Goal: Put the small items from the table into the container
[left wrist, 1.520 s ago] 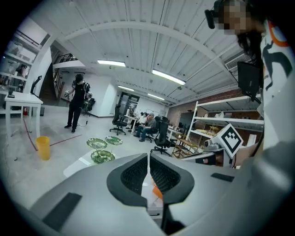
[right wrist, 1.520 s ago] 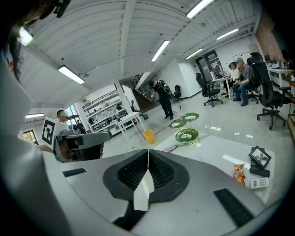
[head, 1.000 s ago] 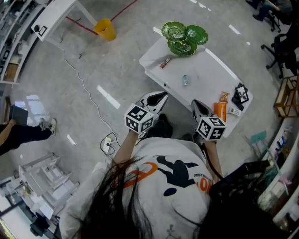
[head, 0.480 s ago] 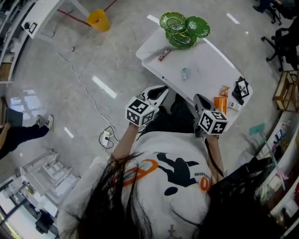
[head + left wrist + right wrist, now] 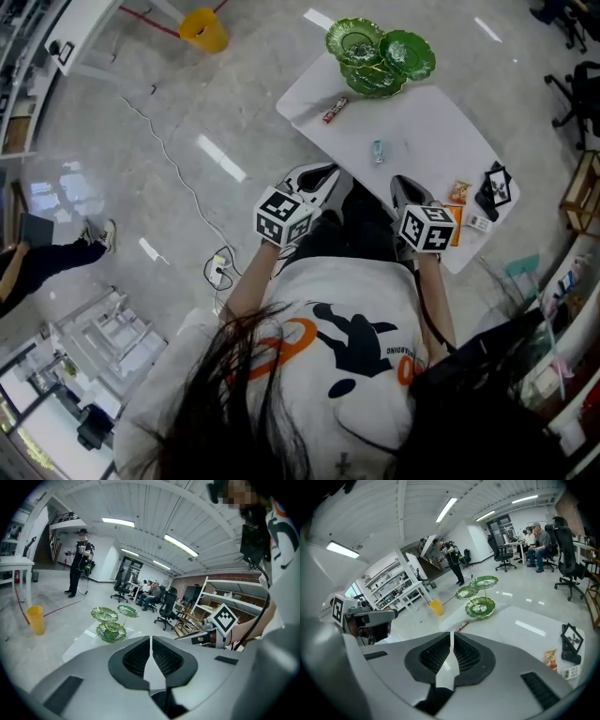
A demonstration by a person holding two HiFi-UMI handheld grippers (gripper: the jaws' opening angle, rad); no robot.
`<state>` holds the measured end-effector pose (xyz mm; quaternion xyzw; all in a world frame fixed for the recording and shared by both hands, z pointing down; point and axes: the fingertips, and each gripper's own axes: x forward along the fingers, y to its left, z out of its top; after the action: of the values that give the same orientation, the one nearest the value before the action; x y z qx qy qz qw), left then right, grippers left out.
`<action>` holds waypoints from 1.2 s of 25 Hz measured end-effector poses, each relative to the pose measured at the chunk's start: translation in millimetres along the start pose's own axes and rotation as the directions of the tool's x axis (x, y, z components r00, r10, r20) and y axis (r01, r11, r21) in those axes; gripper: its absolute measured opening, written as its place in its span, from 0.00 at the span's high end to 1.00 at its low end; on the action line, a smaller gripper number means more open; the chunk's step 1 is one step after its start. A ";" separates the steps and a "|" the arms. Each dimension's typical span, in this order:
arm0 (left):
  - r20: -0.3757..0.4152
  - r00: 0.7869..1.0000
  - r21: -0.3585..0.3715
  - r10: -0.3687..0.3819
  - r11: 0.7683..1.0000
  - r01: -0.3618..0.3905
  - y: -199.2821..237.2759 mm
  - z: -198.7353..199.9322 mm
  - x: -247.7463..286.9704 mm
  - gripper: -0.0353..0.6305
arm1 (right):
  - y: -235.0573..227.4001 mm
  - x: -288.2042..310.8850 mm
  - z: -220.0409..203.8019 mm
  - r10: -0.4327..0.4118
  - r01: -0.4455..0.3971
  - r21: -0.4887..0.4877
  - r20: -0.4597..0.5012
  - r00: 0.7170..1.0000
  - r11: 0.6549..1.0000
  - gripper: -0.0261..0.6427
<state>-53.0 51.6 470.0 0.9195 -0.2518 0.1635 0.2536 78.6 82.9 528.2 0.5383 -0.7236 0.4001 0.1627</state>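
On the worktop (image 5: 441, 127), head view: snack bar (image 5: 334, 111) and small teal packet (image 5: 378, 151) lie apart, near green tiered dish (image 5: 380, 61) at far corner.
Left gripper view: left hand-held gripper (image 5: 151, 640) clenched, jaws together.
Right gripper view: right hand-held gripper (image 5: 451, 635) clenched, jaws together.

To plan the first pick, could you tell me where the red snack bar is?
In the head view the red snack bar lies near the table's left edge, just short of the green tiered dish.
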 end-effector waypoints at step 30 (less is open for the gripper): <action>-0.215 0.976 -0.081 0.020 0.996 -0.038 104.1 -84.8 168.6 0.93 | -139.7 209.7 -120.0 -0.007 0.031 0.049 -0.420 0.908 0.998 0.72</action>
<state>13.7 -43.5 651.5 0.8811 -0.2433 0.2544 0.3158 105.2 23.4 799.6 0.4511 -0.6553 0.5245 0.3035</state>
